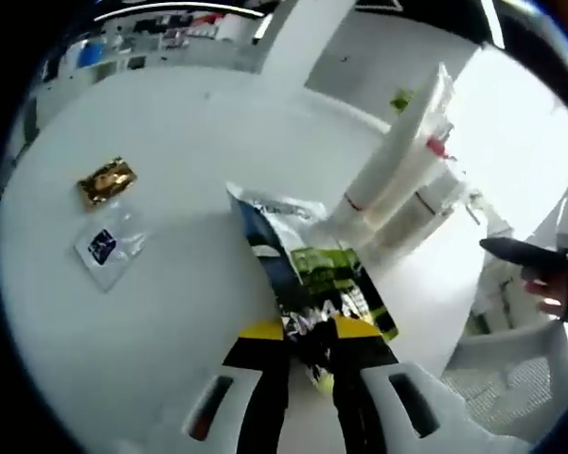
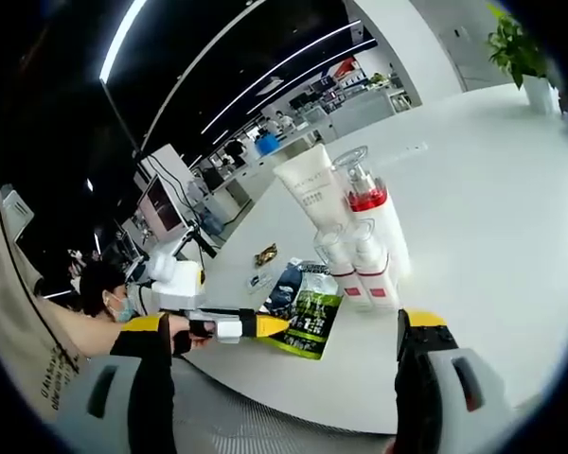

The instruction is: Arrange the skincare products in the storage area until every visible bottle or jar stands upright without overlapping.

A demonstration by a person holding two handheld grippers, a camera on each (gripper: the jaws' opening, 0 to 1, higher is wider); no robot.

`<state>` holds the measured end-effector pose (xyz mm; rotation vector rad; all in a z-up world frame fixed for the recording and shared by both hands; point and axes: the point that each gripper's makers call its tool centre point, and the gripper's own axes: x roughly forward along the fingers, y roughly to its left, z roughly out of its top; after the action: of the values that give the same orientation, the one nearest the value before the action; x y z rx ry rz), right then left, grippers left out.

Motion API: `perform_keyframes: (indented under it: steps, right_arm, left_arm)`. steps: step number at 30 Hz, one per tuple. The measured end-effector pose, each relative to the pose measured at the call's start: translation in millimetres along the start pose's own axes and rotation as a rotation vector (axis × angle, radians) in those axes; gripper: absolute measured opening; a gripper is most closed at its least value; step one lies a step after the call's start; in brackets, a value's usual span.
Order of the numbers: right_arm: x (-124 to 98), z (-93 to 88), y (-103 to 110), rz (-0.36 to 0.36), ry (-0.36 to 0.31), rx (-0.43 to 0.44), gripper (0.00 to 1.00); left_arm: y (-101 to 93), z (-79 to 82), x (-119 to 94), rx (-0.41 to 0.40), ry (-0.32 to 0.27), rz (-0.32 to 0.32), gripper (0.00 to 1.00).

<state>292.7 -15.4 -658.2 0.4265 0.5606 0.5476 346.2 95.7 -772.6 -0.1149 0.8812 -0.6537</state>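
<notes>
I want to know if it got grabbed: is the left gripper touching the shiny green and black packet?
Touching. In the left gripper view, the left gripper has its yellow-tipped jaws closed on the packet's near edge, with no gap showing.

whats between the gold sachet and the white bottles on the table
In the left gripper view, the green and black pouch lies between the gold sachet and the white bottles, pinched in the left gripper.

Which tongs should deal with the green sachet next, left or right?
Left. The left tongs are already shut on the green sachet, beside the upright bottles on the white table. The right tongs are open, apart from it.
</notes>
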Motion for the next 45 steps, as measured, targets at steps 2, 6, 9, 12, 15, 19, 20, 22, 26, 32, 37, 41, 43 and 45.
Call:
perform_keyframes:
  steps: [2,6,9,12,15,19,20,22,26,32,37,41,43,45]
  right_arm:
    - [0.0,0.0,0.4,0.000,0.000,-0.002,1.00]
    - [0.4,-0.6,0.6,0.000,0.003,-0.004,1.00]
    - [0.3,-0.9,0.7,0.000,0.004,-0.005,1.00]
    - [0.5,-0.9,0.5,0.000,0.004,-0.005,1.00]
    - [0.7,-0.9,1.0,0.001,0.004,-0.007,1.00]
    - [0.6,-0.8,1.1,0.001,0.004,-0.006,1.00]
    - [0.6,-0.9,1.0,0.000,0.004,-0.006,1.00]
    - [0.5,-0.8,0.6,0.000,0.003,-0.006,1.00]
    - [0.6,-0.5,0.2,0.000,0.000,-0.007,1.00]
    - [0.1,0.1,-0.4,-0.004,-0.003,-0.004,1.00]
    - [0.6,-0.7,-0.4,-0.003,0.002,-0.005,1.00]
    - [0.4,-0.7,-0.3,-0.004,0.003,-0.008,1.00]
    - [0.3,-0.6,-0.2,-0.004,0.002,-0.009,1.00]
    - [0.3,-0.6,-0.3,-0.005,0.002,-0.010,1.00]
  left_arm:
    - [3.1,-1.4,-0.4,0.058,0.018,0.018,0.18]
    - [10.5,-3.2,-2.4,0.199,0.055,0.068,0.32]
    - [11.6,6.5,-4.5,0.296,0.030,0.076,0.36]
    - [10.8,15.0,-5.1,0.385,0.024,0.074,0.39]
    - [2.6,23.1,-0.1,0.483,0.017,0.030,0.45]
    - [-5.7,28.1,11.1,0.572,0.032,-0.033,0.49]
    - [-5.7,28.9,12.3,0.578,0.037,-0.038,0.50]
    - [-5.8,29.1,16.7,0.588,0.049,-0.053,0.52]
    - [-3.5,24.1,23.2,0.609,0.083,-0.062,0.61]
    - [3.9,17.5,27.0,0.560,0.123,-0.047,0.67]
    - [3.3,16.5,26.3,0.533,0.117,-0.029,0.67]
    - [2.9,16.0,25.0,0.521,0.115,-0.018,0.67]
    - [3.3,15.6,25.4,0.515,0.114,-0.015,0.67]
    - [3.5,15.5,25.4,0.514,0.116,-0.012,0.67]
